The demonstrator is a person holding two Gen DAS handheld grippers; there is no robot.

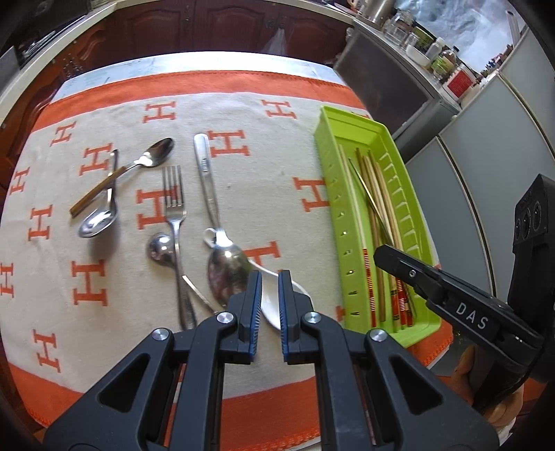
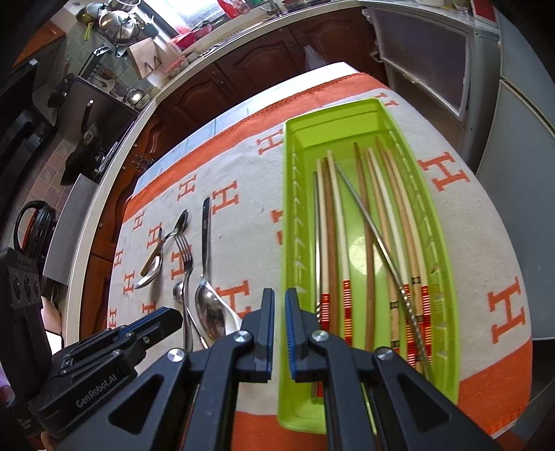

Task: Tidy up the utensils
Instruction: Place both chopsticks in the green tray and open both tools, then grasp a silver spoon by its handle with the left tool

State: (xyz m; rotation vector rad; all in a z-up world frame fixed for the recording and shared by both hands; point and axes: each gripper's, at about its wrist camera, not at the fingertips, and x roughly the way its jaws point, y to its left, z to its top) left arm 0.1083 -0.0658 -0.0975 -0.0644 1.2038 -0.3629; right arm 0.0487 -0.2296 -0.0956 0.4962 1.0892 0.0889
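A green tray (image 1: 324,173) at the right holds several chopsticks (image 1: 376,194); in the right wrist view the tray (image 2: 447,277) and chopsticks (image 2: 367,222) fill the middle. On the cloth lie a large steel spoon (image 1: 225,267), a white ceramic spoon (image 1: 274,301), a fork (image 1: 175,208), a small ladle (image 1: 161,248), a wood-handled spoon (image 1: 138,163) and another spoon (image 1: 99,220). My left gripper (image 1: 270,277) hovers over the white spoon, jaws narrowly apart and empty. My right gripper (image 2: 279,295) hovers at the tray's near left wall, jaws narrowly apart and empty.
The orange and cream cloth (image 1: 104,277) covers the table. A grey cabinet (image 1: 381,79) stands beyond the tray on the right. Dark wood cupboards (image 1: 208,24) run behind the table. The right gripper shows in the left wrist view (image 1: 378,253).
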